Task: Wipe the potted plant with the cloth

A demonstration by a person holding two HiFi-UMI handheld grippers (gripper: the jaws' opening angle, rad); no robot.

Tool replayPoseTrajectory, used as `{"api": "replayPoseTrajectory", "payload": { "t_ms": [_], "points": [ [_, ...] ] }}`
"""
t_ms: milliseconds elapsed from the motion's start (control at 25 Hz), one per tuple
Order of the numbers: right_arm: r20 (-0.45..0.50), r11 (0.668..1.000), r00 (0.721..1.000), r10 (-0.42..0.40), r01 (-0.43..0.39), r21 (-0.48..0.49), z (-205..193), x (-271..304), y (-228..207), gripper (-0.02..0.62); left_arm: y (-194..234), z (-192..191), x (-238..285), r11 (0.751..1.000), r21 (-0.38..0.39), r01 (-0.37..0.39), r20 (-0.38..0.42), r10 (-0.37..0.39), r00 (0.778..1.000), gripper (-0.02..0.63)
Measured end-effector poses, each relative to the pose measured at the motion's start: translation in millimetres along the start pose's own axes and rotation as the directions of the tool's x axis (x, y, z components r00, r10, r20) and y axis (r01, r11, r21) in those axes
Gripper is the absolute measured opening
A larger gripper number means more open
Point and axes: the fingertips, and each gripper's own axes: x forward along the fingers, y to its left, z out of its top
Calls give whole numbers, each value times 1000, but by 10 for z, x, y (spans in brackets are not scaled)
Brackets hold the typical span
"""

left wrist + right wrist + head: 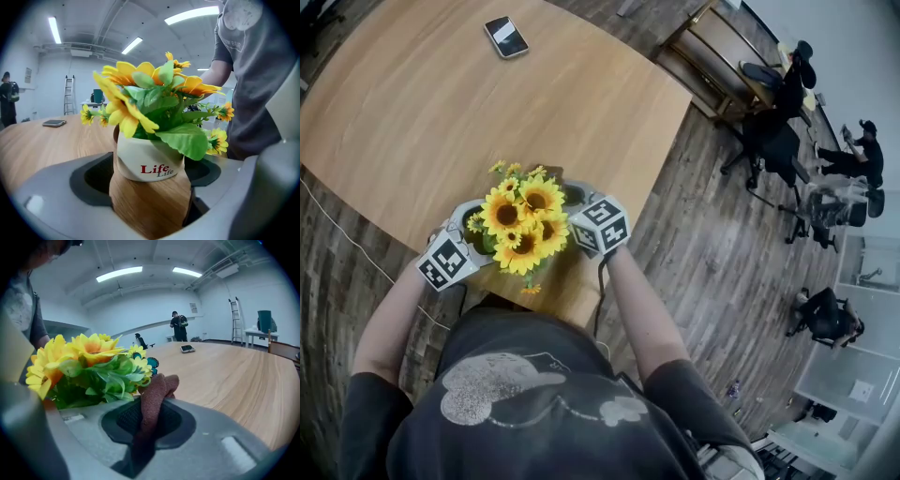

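Two grippers flank the potted plant (523, 225), which stands upright near the edge of the table (412, 103) closest to the person. Left of the plant, the left gripper (461, 234) has its jaws wide apart with the white pot (147, 161) between them; no press on the pot's wall shows. The pot holds yellow sunflowers (123, 77) and green leaves (185, 138) that spill over its rim. Right of the plant, the right gripper (145, 427) is clamped on the brown cloth (154, 394), whose free end sticks up just beside the foliage. The wipe likely calls for carrying the cloth leftward onto the leaves.
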Motion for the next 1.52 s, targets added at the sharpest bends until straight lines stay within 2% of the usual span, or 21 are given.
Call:
{"api": "replayPoseTrajectory", "payload": {
  "t_ms": [320,480,640,920,1120,1320,1520],
  "points": [
    [-25,998,998,64,-64,-12,-139,-155,137,49,181,-68,-149,987,-94,-133,-1,133,991,502],
    [-37,995,995,92,-93,-29,-209,-187,273,49,264,-78,-274,965,-156,-213,3,216,976,476],
    [-34,994,994,106,-106,-24,-265,-256,405,49,255,-108,-343,934,-245,-258,5,267,964,454],
    [-22,992,992,123,-123,-8,-396,-360,588,49,226,-126,-364,908,-272,-318,8,333,943,446],
    [-20,991,991,135,-135,-13,-455,-371,727,49,104,-146,-461,884,-291,-367,23,389,921,497],
    [-19,986,986,165,-166,-19,-495,-380,864,49,-145,-224,-397,879,-255,-403,4,418,909,529],
    [-34,974,975,222,-223,-37,-584,-407,1069,49,-275,-89,-326,846,-283,-452,12,474,881,551]
  ]
}}
